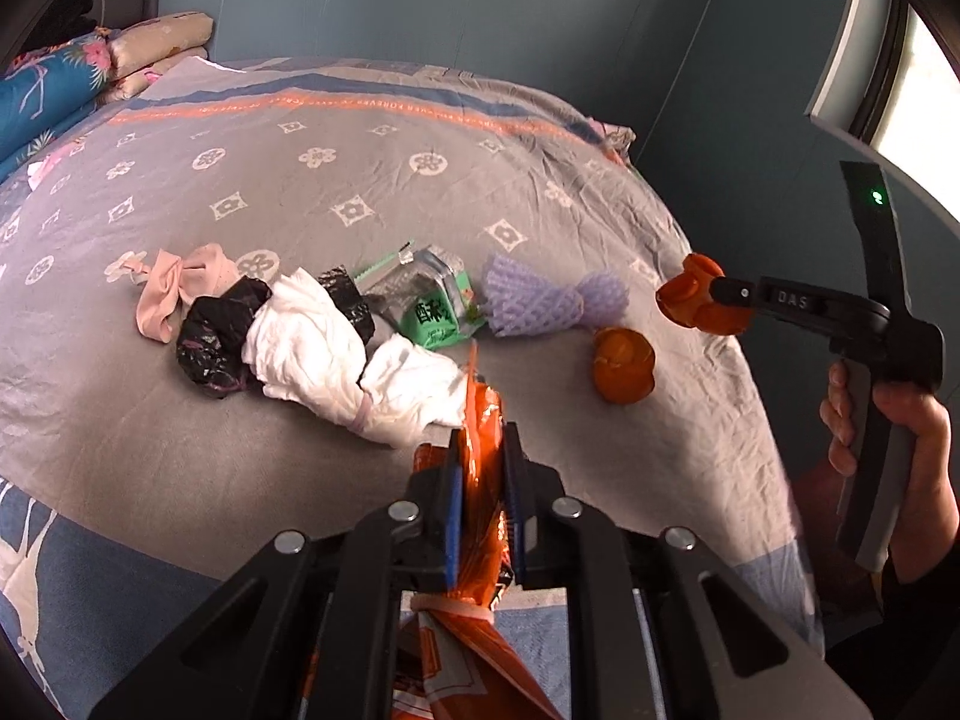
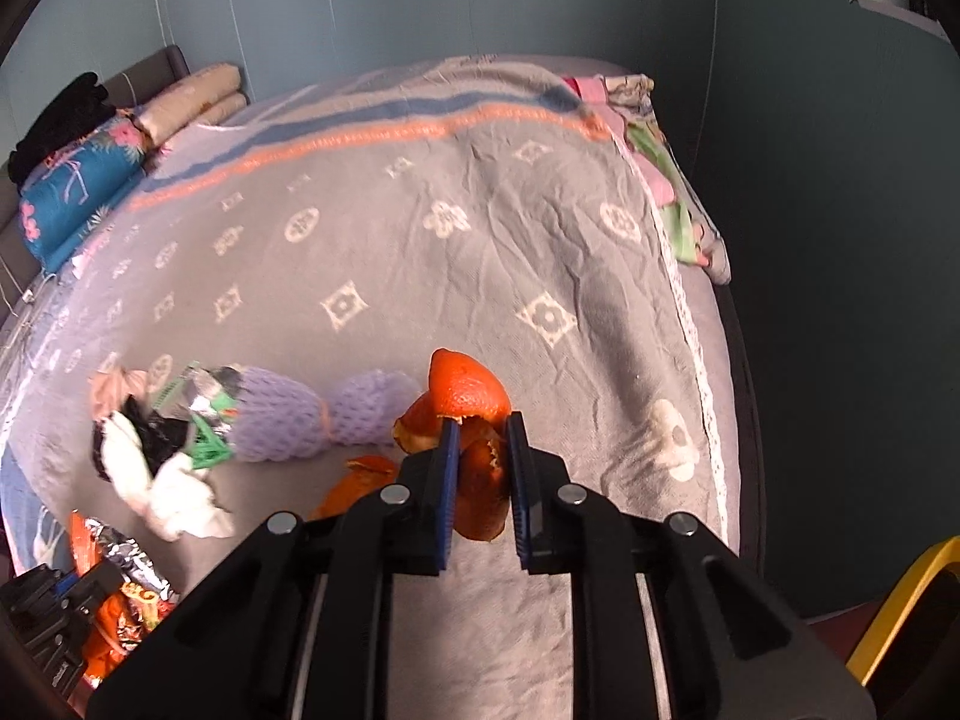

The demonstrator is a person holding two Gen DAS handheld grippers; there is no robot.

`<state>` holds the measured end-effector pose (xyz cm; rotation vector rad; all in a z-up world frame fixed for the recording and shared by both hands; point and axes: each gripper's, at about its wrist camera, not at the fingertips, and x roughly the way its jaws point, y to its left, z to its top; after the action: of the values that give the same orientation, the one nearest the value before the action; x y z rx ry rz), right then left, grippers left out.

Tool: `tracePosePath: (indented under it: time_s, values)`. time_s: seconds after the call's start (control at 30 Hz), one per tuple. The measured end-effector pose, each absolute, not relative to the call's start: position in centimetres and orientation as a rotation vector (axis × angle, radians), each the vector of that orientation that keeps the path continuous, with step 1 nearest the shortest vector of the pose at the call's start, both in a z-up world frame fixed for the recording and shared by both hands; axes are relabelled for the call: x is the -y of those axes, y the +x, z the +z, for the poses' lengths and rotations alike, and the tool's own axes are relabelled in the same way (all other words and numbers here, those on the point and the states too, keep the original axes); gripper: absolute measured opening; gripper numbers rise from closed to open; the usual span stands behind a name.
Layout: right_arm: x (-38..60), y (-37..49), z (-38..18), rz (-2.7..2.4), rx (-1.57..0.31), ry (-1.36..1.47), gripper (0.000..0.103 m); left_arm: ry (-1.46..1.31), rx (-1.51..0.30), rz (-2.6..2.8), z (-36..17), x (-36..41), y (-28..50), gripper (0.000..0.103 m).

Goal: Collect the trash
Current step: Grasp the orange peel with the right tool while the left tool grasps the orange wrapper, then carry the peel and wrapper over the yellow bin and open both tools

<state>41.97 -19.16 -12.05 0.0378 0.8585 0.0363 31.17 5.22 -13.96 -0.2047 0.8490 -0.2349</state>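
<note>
Above a grey patterned bedspread [image 1: 336,180], the left gripper [image 1: 483,468] pinches an orange snack wrapper [image 1: 480,420], while the right gripper [image 2: 483,444] clamps an orange peel [image 2: 468,396]. A second peel [image 1: 623,363] lies on the bedspread beside purple foam netting [image 1: 534,297].

A bed under a grey patterned cotton bedspread [image 1: 372,192] fills the frame. At centre lie a crumpled white tissue wad [image 1: 312,342], purple foam fruit netting [image 1: 540,297] and a loose orange peel [image 1: 624,363]. Folded pillows [image 1: 162,45] sit upper left
</note>
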Motion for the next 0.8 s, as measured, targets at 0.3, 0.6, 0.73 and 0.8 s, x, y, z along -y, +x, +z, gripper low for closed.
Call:
tracePosePath:
  time_s: [0.3,0.6,0.73,0.8]
  values:
    - [18.4,37.7,-9.1,0.086,-0.858,0.058,0.015,-0.187,-0.789,-0.17,-11.6,-6.0,29.4,0.011]
    - [19.6,30.0,-4.3,0.124,-0.762,0.051,0.015,-0.145,-0.73,-0.188,-8.0,-3.8,27.3,0.011]
    - [20.8,26.9,-2.8,0.138,-0.742,0.056,0.015,-0.126,-0.712,-0.202,-6.4,-2.7,25.9,0.011]
    - [21.4,25.4,-2.2,0.142,-0.727,0.06,0.015,-0.112,-0.703,-0.207,-5.6,-2.1,25.1,0.011]
